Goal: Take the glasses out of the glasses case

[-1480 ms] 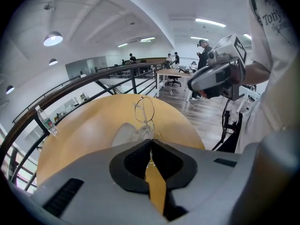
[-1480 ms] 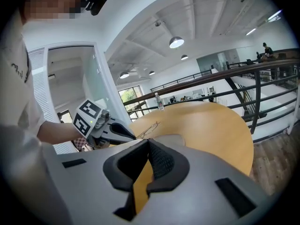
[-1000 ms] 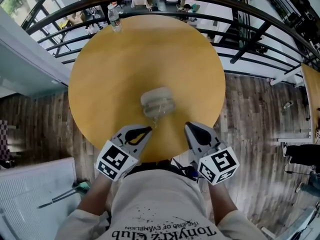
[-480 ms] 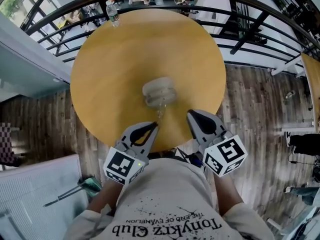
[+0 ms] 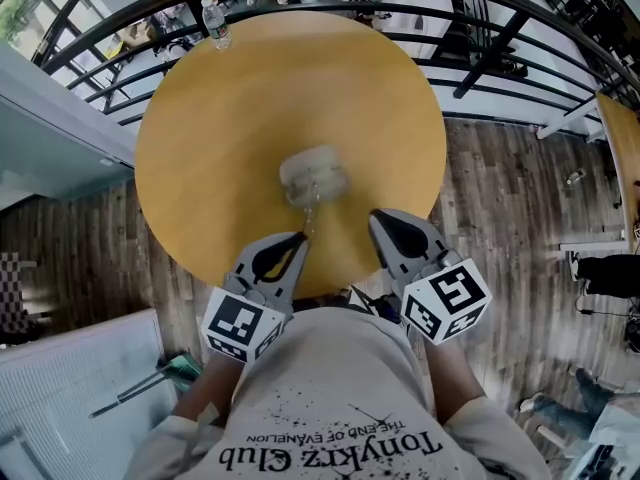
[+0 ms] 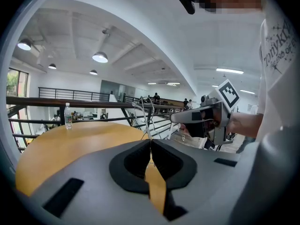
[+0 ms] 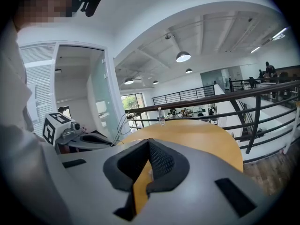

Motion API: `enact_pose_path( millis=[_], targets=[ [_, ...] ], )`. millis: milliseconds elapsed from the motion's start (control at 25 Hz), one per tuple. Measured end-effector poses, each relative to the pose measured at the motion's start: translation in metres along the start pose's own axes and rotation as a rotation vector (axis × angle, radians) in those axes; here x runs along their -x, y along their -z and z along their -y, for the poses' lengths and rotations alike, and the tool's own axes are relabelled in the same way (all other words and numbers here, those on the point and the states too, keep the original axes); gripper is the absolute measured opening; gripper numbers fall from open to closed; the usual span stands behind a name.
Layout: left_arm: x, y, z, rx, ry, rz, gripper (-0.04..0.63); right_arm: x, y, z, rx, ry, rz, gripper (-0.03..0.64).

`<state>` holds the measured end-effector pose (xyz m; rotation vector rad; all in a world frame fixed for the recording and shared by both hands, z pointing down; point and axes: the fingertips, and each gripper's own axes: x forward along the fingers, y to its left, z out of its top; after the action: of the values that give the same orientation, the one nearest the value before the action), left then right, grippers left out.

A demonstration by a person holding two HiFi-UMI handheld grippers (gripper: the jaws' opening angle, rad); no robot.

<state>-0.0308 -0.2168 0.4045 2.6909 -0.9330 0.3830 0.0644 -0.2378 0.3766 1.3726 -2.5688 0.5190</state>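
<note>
A pale grey glasses case (image 5: 313,174) lies near the middle of the round wooden table (image 5: 230,118). Thin wire-framed glasses (image 5: 308,211) hang between the case and my left gripper (image 5: 300,238), just above the tabletop. In the left gripper view the left gripper (image 6: 150,142) is shut on the glasses (image 6: 146,114), whose wire frame stands up from the jaw tips. My right gripper (image 5: 376,216) hovers just to the right, over the table's near edge. In its own view the right gripper (image 7: 148,142) is shut with nothing in it.
A clear water bottle (image 5: 212,18) stands at the table's far left edge. A black metal railing (image 5: 480,48) curves round the far side of the table. Wood plank floor (image 5: 500,218) lies to the right. The person's white T-shirt (image 5: 330,398) fills the bottom.
The left gripper still holds the glasses just in front of the case. Both grippers have stayed near the table's near edge, and the head view has shifted slightly.
</note>
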Motion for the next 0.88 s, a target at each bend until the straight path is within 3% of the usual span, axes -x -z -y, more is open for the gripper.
enact_pose_path(
  millis=[880],
  targets=[
    [0.014,-0.009,-0.003,0.001,-0.026,0.025,0.031,-0.008,0.003,-0.020,0.010,-0.040,-0.019,0.025]
  ],
)
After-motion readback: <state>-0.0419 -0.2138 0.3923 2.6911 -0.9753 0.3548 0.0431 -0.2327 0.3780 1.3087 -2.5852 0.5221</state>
